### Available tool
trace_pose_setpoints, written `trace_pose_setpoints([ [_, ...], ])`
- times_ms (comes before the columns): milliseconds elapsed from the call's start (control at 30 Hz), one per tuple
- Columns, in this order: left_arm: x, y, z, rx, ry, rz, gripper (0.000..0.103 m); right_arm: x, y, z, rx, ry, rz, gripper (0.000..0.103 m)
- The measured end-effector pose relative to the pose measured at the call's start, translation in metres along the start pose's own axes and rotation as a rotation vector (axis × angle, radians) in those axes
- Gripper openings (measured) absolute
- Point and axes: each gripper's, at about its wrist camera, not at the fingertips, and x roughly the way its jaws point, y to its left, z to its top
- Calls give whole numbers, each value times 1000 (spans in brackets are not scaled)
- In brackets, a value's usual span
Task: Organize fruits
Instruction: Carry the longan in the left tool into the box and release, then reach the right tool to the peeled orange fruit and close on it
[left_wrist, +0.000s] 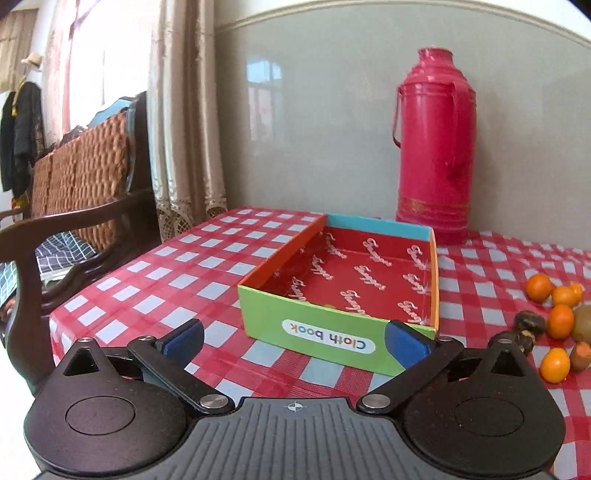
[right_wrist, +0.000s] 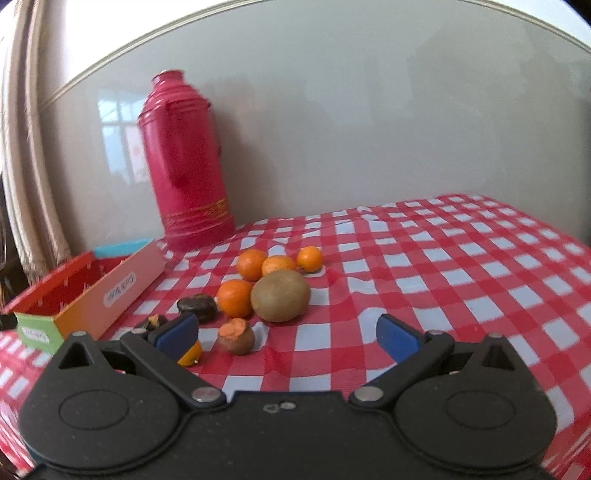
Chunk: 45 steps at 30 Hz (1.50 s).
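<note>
A colourful cardboard box (left_wrist: 332, 328) with a red lining stands open on the checked table, just ahead of my left gripper (left_wrist: 294, 338), which is open and empty. The box also shows at the left of the right wrist view (right_wrist: 96, 295). A cluster of fruit lies right of the box: several small oranges (right_wrist: 235, 297), a brown kiwi (right_wrist: 280, 295), a cut orange-fleshed piece (right_wrist: 236, 336) and dark brown pieces (right_wrist: 197, 307). The fruit shows at the right edge of the left wrist view (left_wrist: 559, 320). My right gripper (right_wrist: 287, 334) is open and empty, just short of the kiwi.
A tall pink thermos (left_wrist: 434, 147) stands against the grey wall behind the box; it also shows in the right wrist view (right_wrist: 184, 162). A wooden chair (left_wrist: 74, 229) with a woven back stands beyond the table's left edge. Red checked cloth (right_wrist: 461, 266) covers the table.
</note>
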Motion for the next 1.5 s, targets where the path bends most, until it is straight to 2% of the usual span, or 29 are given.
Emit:
trace_pose_setpoints([
  [133,4,6,1,-19,10,0,103,9,12,13,-107,-4,12,98],
  [200,5,7,1,-29,13,-1,103,20,18,18,-167,12,-17,98],
  [233,5,8,0,-31,13,0,103,26,20,20,-176,22,-36,98],
  [333,6,7,0,-29,18,-6,103,39,12,13,-105,57,20,97],
  [400,6,5,0,-20,17,-7,103,40,9,8,-62,76,40,91],
  [467,6,3,0,-13,14,-4,103,39,13,6,-69,70,73,77],
  [533,8,2,0,-14,20,-3,103,40,20,5,-115,68,67,72],
  [600,9,1,0,-18,27,-8,103,43,22,4,-107,88,89,66],
  [667,8,0,0,-14,24,-7,103,47,23,4,-96,103,100,43],
  [733,7,0,-1,-8,18,-6,103,52,25,4,-93,122,109,36],
  [967,8,5,0,-18,20,-1,103,60,28,4,-76,141,94,38],
  [1133,8,9,0,-27,22,4,103,65,24,4,-25,160,113,38],
  [1500,9,17,0,-26,18,14,103,77,28,2,-10,201,103,30],
])
